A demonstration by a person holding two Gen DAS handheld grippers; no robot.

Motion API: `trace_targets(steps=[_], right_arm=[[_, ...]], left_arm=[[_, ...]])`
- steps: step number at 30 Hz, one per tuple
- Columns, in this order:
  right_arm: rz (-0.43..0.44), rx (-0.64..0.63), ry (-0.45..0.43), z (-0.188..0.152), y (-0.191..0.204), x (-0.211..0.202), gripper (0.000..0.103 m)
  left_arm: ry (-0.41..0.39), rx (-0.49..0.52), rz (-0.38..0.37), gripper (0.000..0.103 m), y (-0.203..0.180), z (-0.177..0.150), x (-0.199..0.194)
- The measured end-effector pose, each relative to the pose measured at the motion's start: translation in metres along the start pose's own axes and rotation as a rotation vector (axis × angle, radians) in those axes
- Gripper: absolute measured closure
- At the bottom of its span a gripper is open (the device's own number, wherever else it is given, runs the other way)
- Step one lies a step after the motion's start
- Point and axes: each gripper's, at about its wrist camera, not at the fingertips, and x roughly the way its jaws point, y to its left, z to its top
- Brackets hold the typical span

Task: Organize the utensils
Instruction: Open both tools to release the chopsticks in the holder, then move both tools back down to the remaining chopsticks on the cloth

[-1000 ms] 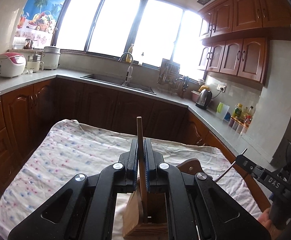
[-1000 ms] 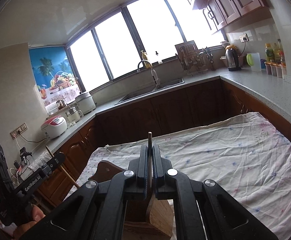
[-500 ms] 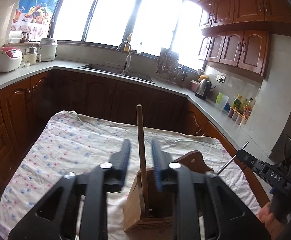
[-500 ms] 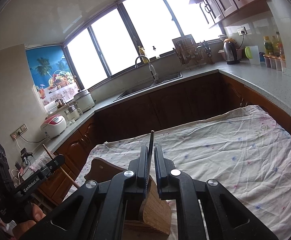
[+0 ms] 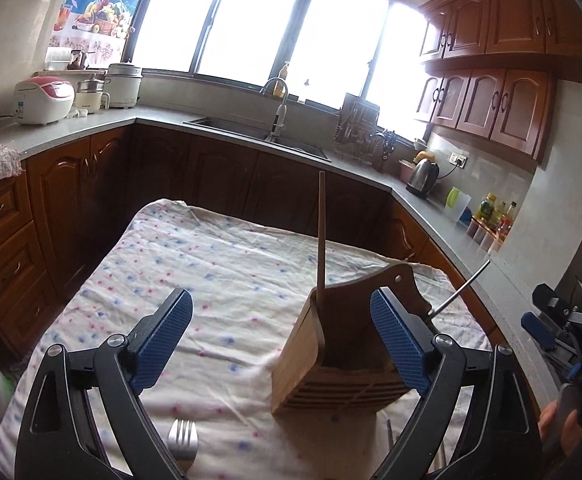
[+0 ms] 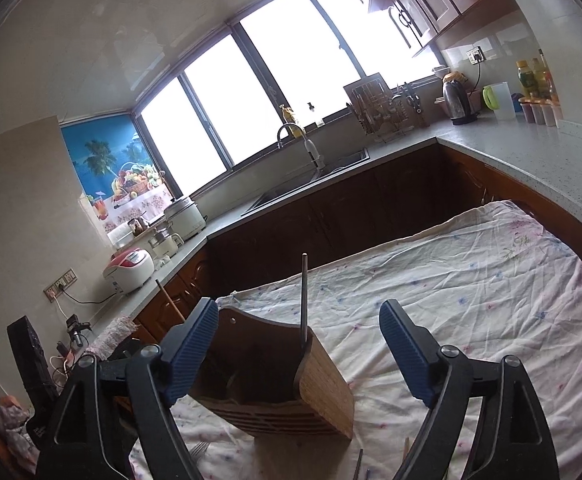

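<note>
A wooden utensil holder [image 5: 343, 356] stands on the floral cloth; it also shows in the right wrist view [image 6: 275, 380]. A wooden stick [image 5: 321, 240] stands upright in its left side. A thin metal rod [image 6: 303, 300] stands in its other side and shows leaning in the left wrist view [image 5: 461, 288]. My left gripper [image 5: 281, 336] is open and empty, just in front of the holder. My right gripper [image 6: 299, 352] is open and empty, its fingers either side of the holder. A metal fork [image 5: 182, 438] lies on the cloth under the left gripper.
The table with the floral cloth [image 5: 211, 272] is ringed by brown cabinets and a grey counter [image 6: 511, 152]. More utensil ends [image 6: 359, 464] lie on the cloth near the front edge. The right gripper body [image 5: 571, 320] shows at the right of the left view.
Both grippers opened and let go: the left released the wooden stick, the right the metal rod. Both drew back and up from the holder, where stick and rod stay standing.
</note>
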Motion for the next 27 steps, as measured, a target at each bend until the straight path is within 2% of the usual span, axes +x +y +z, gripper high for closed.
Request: trace_targets(steps=[6, 16, 21, 27], right_arm=[[-0.029, -0.003, 0.040, -0.022, -0.003, -0.040, 0.015], [-0.131, -0.010, 0.074, -0.066, -0.018, -0.109, 0.015], [-0.174, -0.030, 0.111, -0.092, -0.023, -0.131, 0.015], [-0.219, -0.043, 0.161, -0.118, -0.029, -0.143, 0.015]], left_arm=[[0.056, 0.022, -0.002, 0.009, -0.002, -0.029, -0.032], [0.149, 0.053, -0.043, 0.009, -0.013, -0.086, -0.077], [0.185, 0.058, -0.076, 0.009, -0.023, -0.106, -0.092], [0.235, 0.065, -0.082, 0.009, -0.030, -0.126, -0.093]])
